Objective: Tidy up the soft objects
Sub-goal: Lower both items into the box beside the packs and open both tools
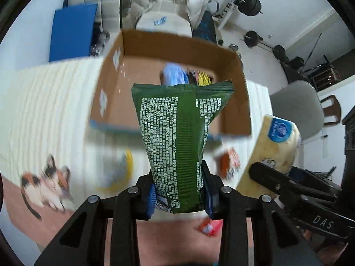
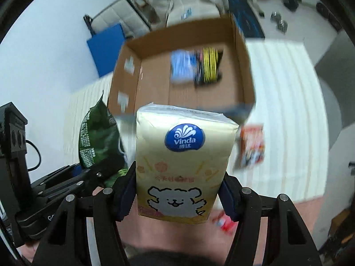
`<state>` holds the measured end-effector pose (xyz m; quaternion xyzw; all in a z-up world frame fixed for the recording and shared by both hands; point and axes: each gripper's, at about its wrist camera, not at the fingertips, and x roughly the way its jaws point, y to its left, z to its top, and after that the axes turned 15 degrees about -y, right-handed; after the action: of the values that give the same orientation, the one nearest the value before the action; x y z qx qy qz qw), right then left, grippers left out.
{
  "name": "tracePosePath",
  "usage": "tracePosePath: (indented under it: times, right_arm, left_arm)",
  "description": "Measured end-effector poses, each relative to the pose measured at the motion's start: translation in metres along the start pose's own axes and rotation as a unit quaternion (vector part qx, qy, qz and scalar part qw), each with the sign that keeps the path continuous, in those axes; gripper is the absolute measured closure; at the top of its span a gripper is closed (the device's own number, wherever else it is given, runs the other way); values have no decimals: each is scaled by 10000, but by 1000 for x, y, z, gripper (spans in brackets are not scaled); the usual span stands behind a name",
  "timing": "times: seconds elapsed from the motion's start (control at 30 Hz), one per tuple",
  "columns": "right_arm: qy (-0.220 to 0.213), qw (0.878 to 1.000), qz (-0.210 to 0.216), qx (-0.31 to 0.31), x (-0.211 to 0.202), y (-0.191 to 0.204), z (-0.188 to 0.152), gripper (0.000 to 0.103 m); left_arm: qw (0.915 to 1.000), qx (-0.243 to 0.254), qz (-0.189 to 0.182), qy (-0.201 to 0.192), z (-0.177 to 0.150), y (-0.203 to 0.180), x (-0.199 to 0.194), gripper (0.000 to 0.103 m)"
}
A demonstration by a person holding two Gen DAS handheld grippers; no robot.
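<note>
My left gripper (image 1: 180, 190) is shut on a green wipes pack (image 1: 179, 133), held upright in the air in front of an open cardboard box (image 1: 235, 102). My right gripper (image 2: 177, 195) is shut on a cream Vinda tissue pack (image 2: 182, 166), also held up before the box (image 2: 246, 75). Each pack shows in the other view: the tissue pack (image 1: 275, 146) at right, the green pack (image 2: 97, 137) at left. The box holds a light blue pack (image 2: 180, 66) and a yellow-black pack (image 2: 209, 65).
The box stands on a white ribbed mat (image 1: 44, 102). Loose on it are an orange packet (image 2: 253, 146), a yellow item (image 1: 119, 173) and a red packet (image 2: 224, 222). A cat picture (image 1: 46, 186) marks the mat edge. Chairs and gym weights stand behind.
</note>
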<state>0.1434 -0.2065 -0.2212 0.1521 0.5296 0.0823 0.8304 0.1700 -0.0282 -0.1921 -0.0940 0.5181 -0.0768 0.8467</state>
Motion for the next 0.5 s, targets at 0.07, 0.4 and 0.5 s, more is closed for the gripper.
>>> tracePosePath:
  times: [0.07,0.4,0.5]
  right_arm:
    - [-50,9999,-103,-42,8,0,22,36]
    - [611,9956,-699,-111,117,-18,96,36]
    - [865,9921,-880,-245,147,-24,101,36]
  left_arm:
    - [10000,11,61,49,20,11,12,72]
    - [9952,34,468,860,83,41,122,72]
    - [9926,91,633,1028,95,44,147,72]
